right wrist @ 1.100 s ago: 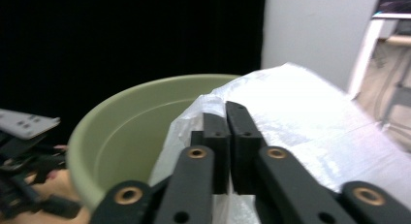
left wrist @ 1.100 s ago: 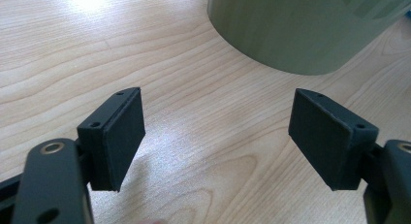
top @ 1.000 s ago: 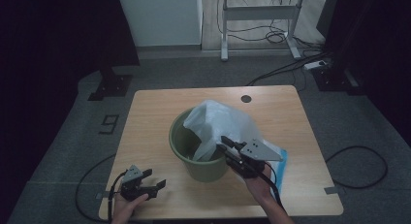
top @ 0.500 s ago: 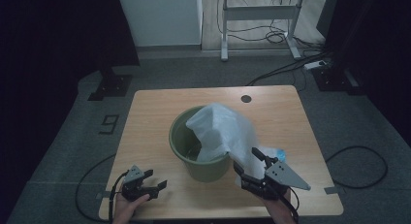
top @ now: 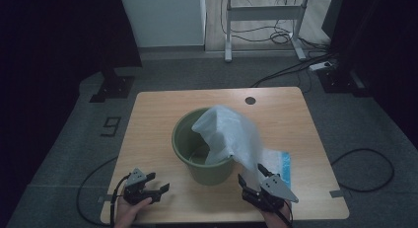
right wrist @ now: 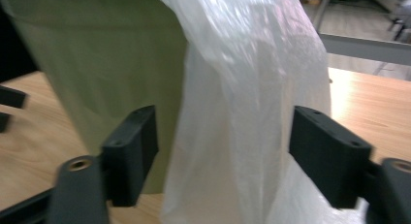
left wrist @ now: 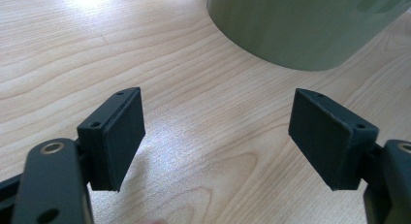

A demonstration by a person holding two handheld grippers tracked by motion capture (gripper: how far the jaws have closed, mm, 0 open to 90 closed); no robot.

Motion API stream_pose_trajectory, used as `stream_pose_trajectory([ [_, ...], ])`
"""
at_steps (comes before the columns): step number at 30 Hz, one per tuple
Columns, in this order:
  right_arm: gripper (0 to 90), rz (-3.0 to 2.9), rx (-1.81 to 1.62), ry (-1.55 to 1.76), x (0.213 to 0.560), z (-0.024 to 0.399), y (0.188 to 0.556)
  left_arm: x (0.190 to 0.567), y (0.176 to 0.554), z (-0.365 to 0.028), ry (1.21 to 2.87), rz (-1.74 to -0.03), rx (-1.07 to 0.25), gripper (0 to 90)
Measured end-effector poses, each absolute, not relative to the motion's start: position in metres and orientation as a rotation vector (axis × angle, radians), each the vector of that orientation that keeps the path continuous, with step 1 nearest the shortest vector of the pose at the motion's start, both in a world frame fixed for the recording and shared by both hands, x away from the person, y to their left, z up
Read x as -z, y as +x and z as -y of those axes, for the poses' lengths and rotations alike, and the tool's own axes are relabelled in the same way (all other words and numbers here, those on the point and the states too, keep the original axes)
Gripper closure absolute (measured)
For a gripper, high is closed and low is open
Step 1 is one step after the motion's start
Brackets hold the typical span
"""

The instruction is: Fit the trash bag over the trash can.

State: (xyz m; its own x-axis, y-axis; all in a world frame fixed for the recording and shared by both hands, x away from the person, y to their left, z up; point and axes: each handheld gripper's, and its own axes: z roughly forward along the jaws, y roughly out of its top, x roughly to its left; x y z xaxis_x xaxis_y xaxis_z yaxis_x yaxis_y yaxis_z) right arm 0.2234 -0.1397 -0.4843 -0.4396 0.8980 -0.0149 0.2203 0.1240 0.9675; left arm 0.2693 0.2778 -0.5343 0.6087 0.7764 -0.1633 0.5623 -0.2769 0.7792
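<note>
A green bucket (top: 190, 154) stands in the middle of the wooden table (top: 153, 114). A white translucent plastic bag (top: 231, 134) sits partly inside it and drapes over its right rim down toward the table. My right gripper (top: 254, 183) is open at the front right, and in the right gripper view the hanging bag (right wrist: 242, 117) lies between its spread jaws, untouched, with the bucket wall (right wrist: 102, 54) to the left. My left gripper (top: 160, 191) is open near the front left edge, over bare wood, facing the bucket base (left wrist: 310, 25).
A flat blue-and-white packet (top: 278, 164) lies on the table right of the bucket, partly under the bag. A dark round hole (top: 250, 100) marks the table's far side. Cables (top: 365, 169) run over the floor around the table.
My right gripper has pulled back from the bucket's rim toward the front edge and let the bag go; the bag now hangs over the right side. The left gripper barely moved.
</note>
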Motion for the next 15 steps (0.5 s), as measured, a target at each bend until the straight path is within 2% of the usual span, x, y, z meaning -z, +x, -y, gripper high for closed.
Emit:
stream_pose_trajectory([
  [3, 58.1, -1.771, -1.291, 1.054, 0.49, 0.142, 0.23, 0.534, 0.269, -0.278, 1.97, -1.06, -0.316, 20.3],
  [6, 76.4, -1.754, -1.25, 1.041, 0.49, 0.146, 0.232, 0.534, 0.269, -0.279, 1.963, -1.063, -0.317, 20.3],
  [7, 76.4, -1.754, -1.25, 1.041, 0.49, 0.146, 0.232, 0.534, 0.269, -0.279, 1.963, -1.063, -0.317, 20.3],
  [10, 88.7, -1.689, -1.234, 1.031, 0.478, 0.159, 0.236, 0.533, 0.268, -0.279, 1.958, -1.064, -0.318, 20.3],
  [15, 88.9, -1.636, -1.25, 1.001, 0.458, 0.173, 0.24, 0.531, 0.269, -0.28, 1.922, -1.074, -0.284, 20.2],
])
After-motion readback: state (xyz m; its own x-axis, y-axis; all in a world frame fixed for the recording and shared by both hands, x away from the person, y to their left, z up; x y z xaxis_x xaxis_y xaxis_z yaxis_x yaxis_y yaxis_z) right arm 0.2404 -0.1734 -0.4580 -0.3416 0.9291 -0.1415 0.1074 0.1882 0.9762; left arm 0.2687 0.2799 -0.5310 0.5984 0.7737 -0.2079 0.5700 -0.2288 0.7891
